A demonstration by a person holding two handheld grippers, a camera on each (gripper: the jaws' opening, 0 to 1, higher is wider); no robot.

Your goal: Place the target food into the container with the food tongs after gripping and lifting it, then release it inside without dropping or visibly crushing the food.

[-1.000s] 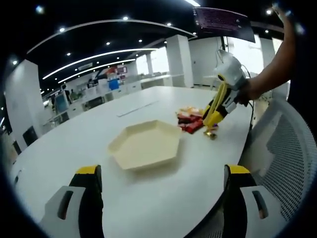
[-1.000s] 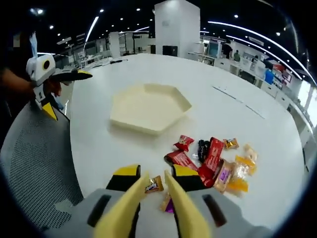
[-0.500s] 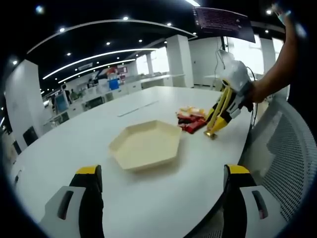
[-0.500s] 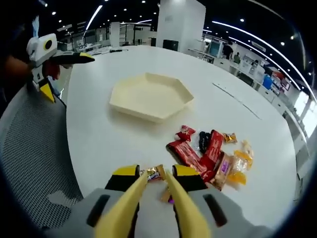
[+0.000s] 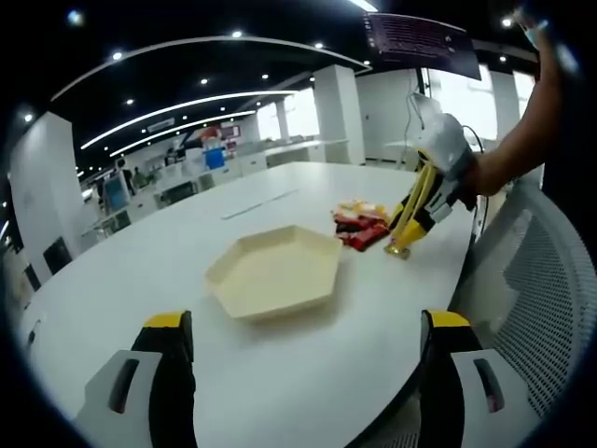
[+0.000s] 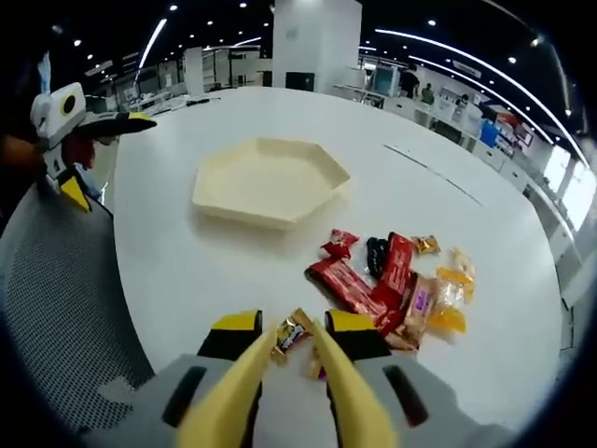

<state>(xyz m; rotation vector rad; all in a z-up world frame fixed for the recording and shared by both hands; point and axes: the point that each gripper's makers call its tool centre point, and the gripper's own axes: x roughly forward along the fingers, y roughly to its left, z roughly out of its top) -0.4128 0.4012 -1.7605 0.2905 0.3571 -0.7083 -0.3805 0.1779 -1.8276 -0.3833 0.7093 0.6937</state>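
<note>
- The right tongs [image 6: 291,347] are closed on a small candy in a shiny wrapper [image 6: 290,333]. The candy sits between the yellow tips, just above the white counter [image 6: 187,271].
- In the left gripper view the right tongs [image 5: 401,245] point down at the near edge of the snack pile [image 5: 359,227], with the candy [image 5: 398,250] at their tip.
- I think this is the lifting step. The candy is gripped and looks to be off the counter, but it is not in the tray yet.
- The cream six-sided tray [image 6: 269,181] is the container. It has nothing in it and sits well apart from the candy, farther up the counter.
- The next move should carry the candy over the tray's near rim, go down low and then open. The grip should be soft so the wrapper is not squashed, but firm enough that the candy does not slip.
- The left tongs [image 5: 303,373] are wide open and hold nothing. They hang near the counter's edge, on the tray's other side.
- The pile lies beside the path: red bars [image 6: 368,283], a small red candy [image 6: 340,245], a dark candy [image 6: 375,254] and orange packets [image 6: 451,297]. The small red candy sits closest to the way.
- A grey mesh chair [image 6: 65,308] stands at the counter's edge.
</note>
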